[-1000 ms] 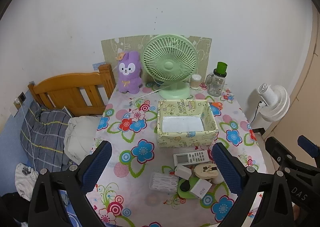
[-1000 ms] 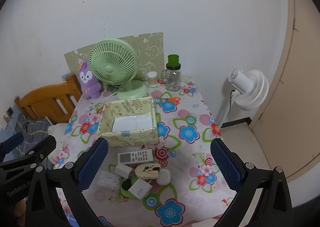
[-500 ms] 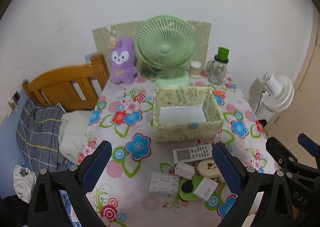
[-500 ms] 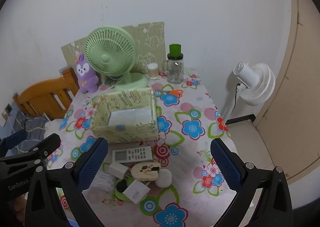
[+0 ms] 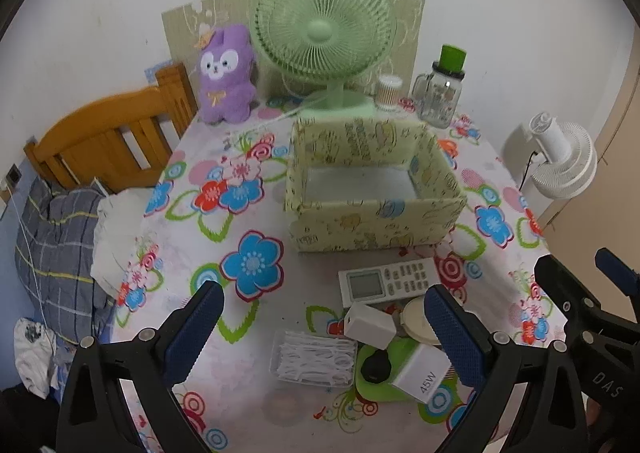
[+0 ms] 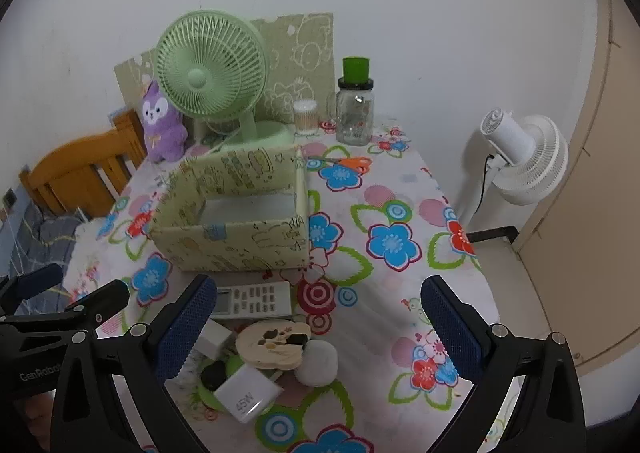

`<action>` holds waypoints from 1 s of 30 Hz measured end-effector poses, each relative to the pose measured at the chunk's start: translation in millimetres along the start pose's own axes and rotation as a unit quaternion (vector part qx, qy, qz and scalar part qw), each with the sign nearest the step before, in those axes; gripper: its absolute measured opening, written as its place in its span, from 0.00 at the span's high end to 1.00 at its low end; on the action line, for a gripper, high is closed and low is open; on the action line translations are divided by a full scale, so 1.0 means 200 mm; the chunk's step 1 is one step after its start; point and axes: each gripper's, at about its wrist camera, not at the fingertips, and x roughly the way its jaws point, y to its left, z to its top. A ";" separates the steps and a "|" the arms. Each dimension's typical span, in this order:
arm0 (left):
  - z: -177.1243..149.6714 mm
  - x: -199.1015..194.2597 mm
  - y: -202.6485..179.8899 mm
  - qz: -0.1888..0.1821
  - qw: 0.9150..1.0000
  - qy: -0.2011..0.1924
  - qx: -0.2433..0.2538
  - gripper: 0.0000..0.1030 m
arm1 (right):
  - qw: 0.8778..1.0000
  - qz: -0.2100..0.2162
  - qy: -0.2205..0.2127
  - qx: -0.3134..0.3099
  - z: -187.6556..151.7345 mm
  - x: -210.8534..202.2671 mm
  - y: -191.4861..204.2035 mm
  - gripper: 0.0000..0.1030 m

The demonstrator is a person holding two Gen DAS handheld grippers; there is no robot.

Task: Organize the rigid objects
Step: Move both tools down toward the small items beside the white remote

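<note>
Both grippers close in on the clutter, nothing picked yet.

Left wrist view: the left gripper (image 5: 322, 327), spread wide and empty, has dropped nearer; the remote control (image 5: 387, 279) lies just ahead, the patterned box (image 5: 376, 221) beyond. Right wrist view: the right gripper (image 6: 320, 327), likewise released, now hangs over the 45W charger (image 6: 249, 393).

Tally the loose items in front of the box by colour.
White: 5: remote, two chargers, floss box, round case.
Green: 1: dish.
Cream: 1: bear case.
Black: 1: plug.
Total: 8.
</note>
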 end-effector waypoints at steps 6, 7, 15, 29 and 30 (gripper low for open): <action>-0.07 0.15 0.00 0.006 1.000 0.024 -0.003 0.02 | 1.000 0.006 0.017 -0.009 -0.06 0.15 0.00 0.00; -0.08 0.18 0.00 0.006 1.000 0.029 -0.003 0.02 | 1.000 0.009 0.022 -0.005 -0.08 0.18 0.00 0.00; -0.19 0.34 -0.01 0.005 0.998 0.055 0.005 0.02 | 0.999 0.013 0.050 0.008 -0.19 0.34 0.00 0.00; -0.28 0.48 -0.13 -0.013 0.997 0.066 0.039 0.03 | 0.997 0.019 0.074 0.000 -0.29 0.47 0.02 0.00; -0.28 0.49 -0.14 -0.012 0.997 0.065 0.043 0.04 | 0.997 0.020 0.075 0.001 -0.30 0.47 0.02 0.00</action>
